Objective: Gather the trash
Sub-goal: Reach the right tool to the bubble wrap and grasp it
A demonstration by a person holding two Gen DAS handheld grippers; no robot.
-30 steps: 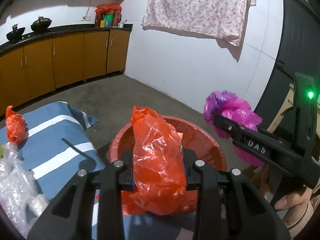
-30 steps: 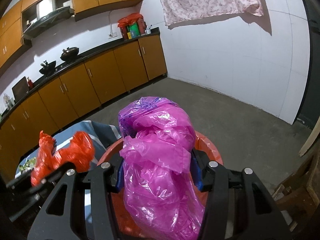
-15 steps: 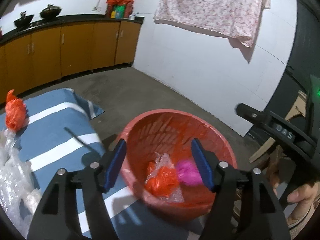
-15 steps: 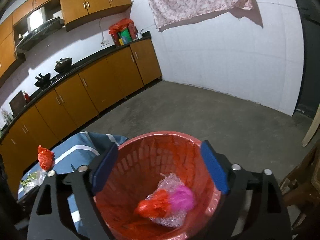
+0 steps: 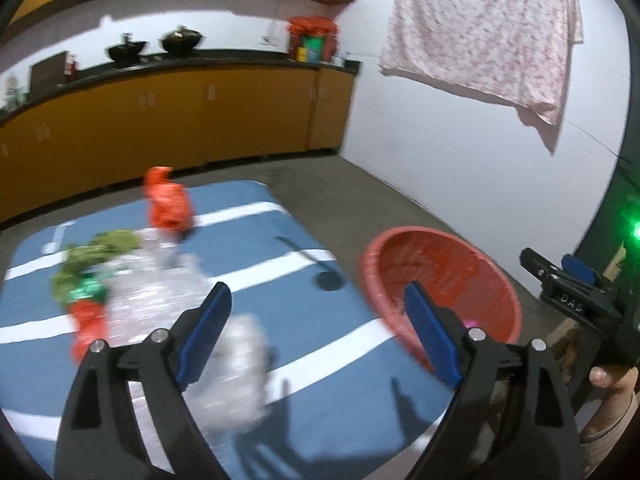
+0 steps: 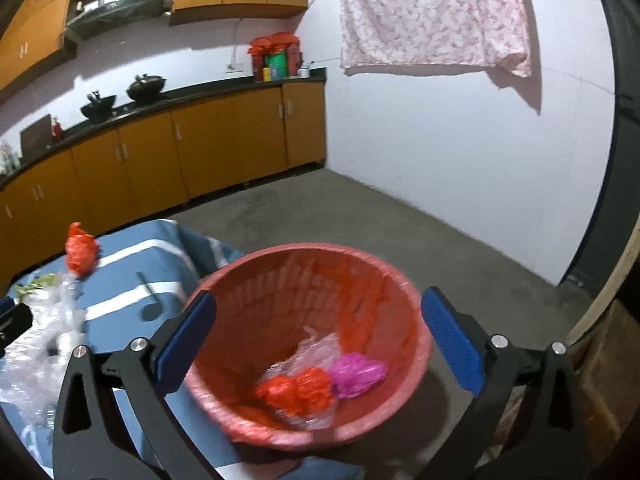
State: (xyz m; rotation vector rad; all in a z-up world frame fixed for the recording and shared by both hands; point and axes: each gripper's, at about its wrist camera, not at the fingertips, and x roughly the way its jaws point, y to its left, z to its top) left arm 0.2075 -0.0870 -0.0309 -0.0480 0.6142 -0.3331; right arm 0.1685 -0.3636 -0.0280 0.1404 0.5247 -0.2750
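Trash in the red basket (image 6: 240, 404): orange bag (image 6: 296, 392) and pink bag (image 6: 358, 372) lie touching at the bottom, on crumpled clear plastic (image 6: 312, 344). In the left wrist view only a sliver of pink shows over the basket (image 5: 440, 240) rim.

Basket sits at the right edge of the bench, which is covered by a blue cloth with white stripes (image 5: 320, 360); whether it rests on the bench or just beside it, cannot tell.

Uncollected trash on the cloth: another orange bag (image 5: 166, 204) at the far side, a big blurred heap of bubble wrap (image 5: 160, 300) in the middle, green leafy scraps (image 5: 96, 256) at its left, one more orange scrap (image 5: 88, 324) near the left claw. Same far orange bag (image 6: 82, 250) shows in the right wrist view, well apart from the basket.

Left claw (image 5: 318, 332): jaws wide and opening, nothing gripped between them (bubble wrap lies under the left finger, contact unclear from blur). It hangs over the cloth, between heap and basket.

Right claw (image 6: 316, 336): jaws wide, opening, empty, straddling the basket from above with the dropped bags below. In the left wrist view the right claw (image 5: 576, 288) is at the frame's right edge, past the basket, with a hand (image 5: 612, 384) under it.

Background: orange cabinets (image 6: 224, 144), woks (image 6: 146, 84) on the dark countertop, floral sheet (image 6: 432, 12) hung on the white wall.
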